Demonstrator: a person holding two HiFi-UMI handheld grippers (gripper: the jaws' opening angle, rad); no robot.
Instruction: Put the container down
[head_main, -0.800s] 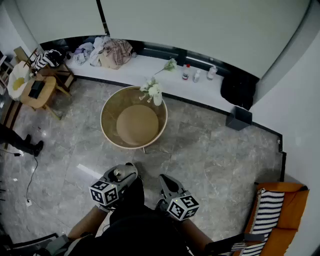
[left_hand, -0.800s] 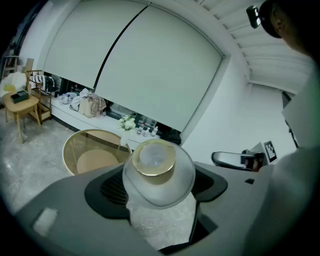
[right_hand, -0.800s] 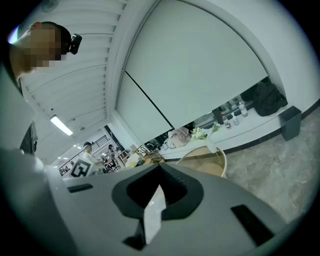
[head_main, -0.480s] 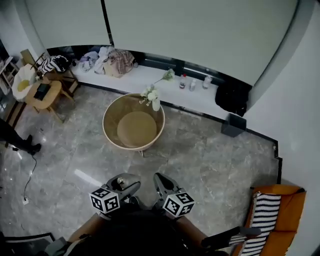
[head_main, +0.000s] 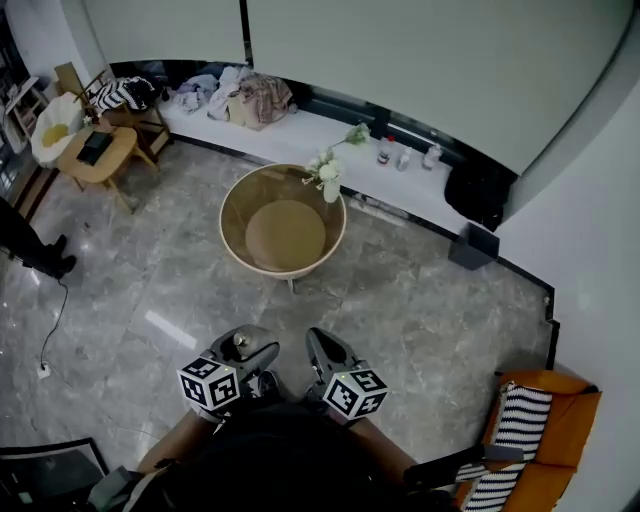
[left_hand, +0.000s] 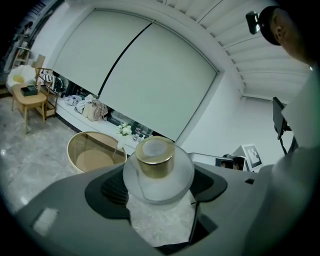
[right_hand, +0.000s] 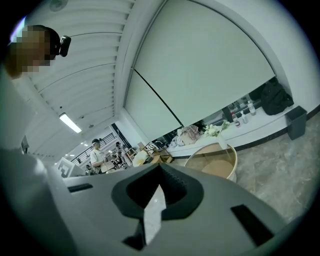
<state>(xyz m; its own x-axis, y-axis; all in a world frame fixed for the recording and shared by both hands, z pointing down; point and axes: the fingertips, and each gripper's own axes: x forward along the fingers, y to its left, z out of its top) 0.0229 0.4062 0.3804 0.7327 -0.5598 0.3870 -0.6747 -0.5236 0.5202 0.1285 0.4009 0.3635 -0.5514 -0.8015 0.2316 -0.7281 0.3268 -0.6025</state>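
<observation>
The container (left_hand: 157, 172) is a round frosted glass jar with a gold lid. It sits between the dark pads of my left gripper (left_hand: 159, 186), which is shut on its wide body. In the head view the left gripper (head_main: 246, 352) is close to my body with the jar (head_main: 238, 342) just showing at its tip. My right gripper (head_main: 322, 352) is beside it, empty. In the right gripper view its jaws (right_hand: 159, 194) are pressed nearly together with nothing between them. Both point toward a round wooden table with a glass rim (head_main: 230, 225) standing a few steps ahead.
A vase of white flowers (head_main: 327, 178) stands on the table's far edge. Behind it runs a white ledge (head_main: 300, 130) with clothes (head_main: 240, 98) and small bottles (head_main: 405, 158). A small wooden table (head_main: 95, 155) is far left, a black bin (head_main: 472, 246) right, an orange sofa (head_main: 560, 430) near right.
The head view has swung a little, so the round table sits slightly higher and further right. Both grippers stay side by side near my body, the jar still in the left one.
</observation>
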